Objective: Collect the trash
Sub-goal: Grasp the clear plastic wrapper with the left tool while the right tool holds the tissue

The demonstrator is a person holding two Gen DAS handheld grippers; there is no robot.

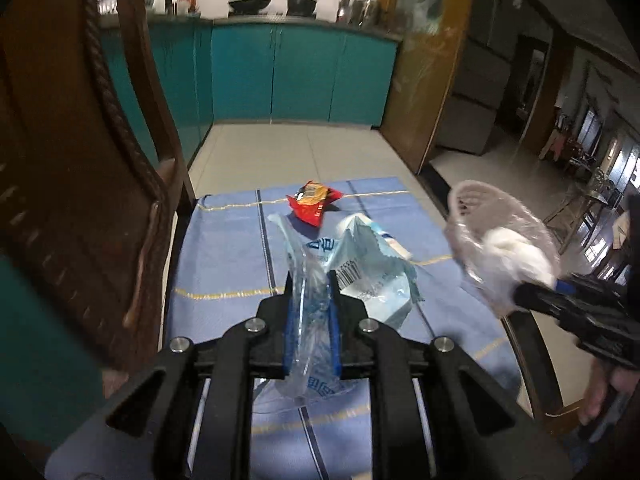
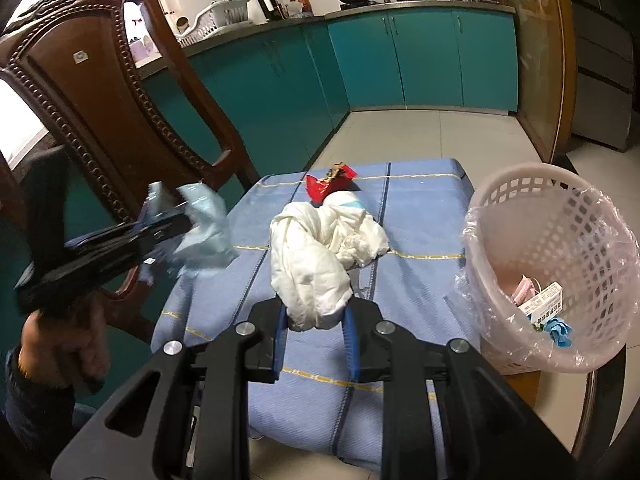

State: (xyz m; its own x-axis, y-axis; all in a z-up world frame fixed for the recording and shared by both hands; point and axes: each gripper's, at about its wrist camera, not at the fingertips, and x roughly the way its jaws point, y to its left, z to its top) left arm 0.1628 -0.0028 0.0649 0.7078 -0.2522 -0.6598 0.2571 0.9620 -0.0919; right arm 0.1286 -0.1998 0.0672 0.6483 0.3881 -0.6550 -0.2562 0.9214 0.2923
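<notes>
The table (image 2: 420, 216), the biggest thing here, wears a blue cloth (image 1: 224, 248) crossed by dark stripes and thin yellow lines, and a carved brown chair (image 2: 92, 92) stands at its left side. On the right edge sits a white lattice basket (image 2: 560, 216) lined with a clear bag (image 2: 472, 240); inside it I can make out a small printed box, something pink and a scrap of blue. Over the middle of the cloth the right gripper (image 2: 316, 312) has its blue-padded jaws pressed onto a crumpled white wad (image 2: 316, 256), soft and creased like tissue or thin cloth, bulging out ahead of the fingers. Off to the left, lifted above the table edge, the left gripper (image 1: 312, 308) has its jaws nipped tight on a pale blue wrapper (image 1: 372, 276), a torn, see-through plastic pack with printed characters and a barcode, one flap trailing back between the fingers and the rest crumpled in front. Smallest of all, a red snack packet (image 1: 314, 202), crinkled and torn open with a yellow patch on it, lies on the cloth near the far end, well apart from both grippers.
</notes>
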